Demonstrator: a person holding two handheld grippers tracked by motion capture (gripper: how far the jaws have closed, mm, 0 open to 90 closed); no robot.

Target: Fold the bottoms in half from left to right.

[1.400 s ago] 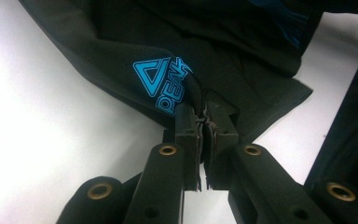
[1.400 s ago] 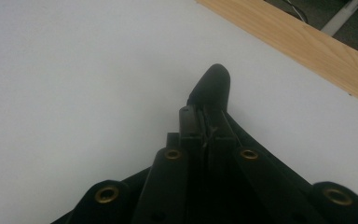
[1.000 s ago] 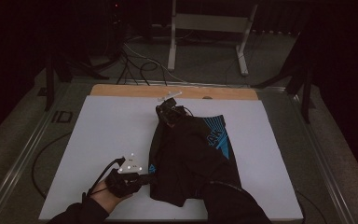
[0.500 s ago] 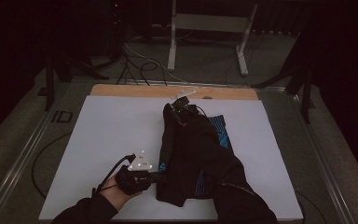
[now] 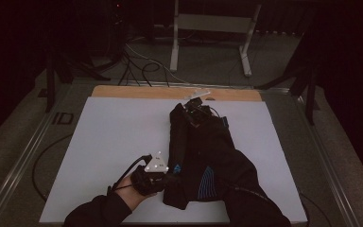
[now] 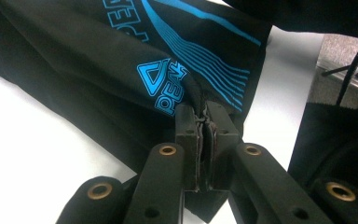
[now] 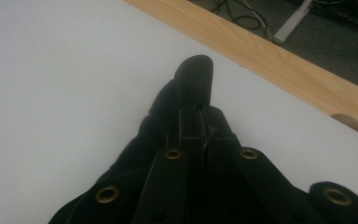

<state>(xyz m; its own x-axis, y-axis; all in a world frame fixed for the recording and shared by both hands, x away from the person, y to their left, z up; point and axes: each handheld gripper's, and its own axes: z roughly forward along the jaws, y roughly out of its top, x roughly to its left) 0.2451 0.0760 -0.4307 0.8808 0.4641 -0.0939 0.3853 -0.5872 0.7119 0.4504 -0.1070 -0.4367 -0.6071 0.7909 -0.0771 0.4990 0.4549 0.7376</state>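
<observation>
My left gripper [image 6: 204, 128] is clamped on a corner of the black garment [image 5: 203, 156], pinching its edge beside the blue print [image 6: 165, 84]. My right gripper [image 7: 204, 126] is clamped on the far end. The garment lies stretched lengthwise between them on the white table [image 5: 108, 137]. From above I see its whole length; the right gripper view adds the wooden edge [image 7: 279, 65] just beyond the cloth.
</observation>
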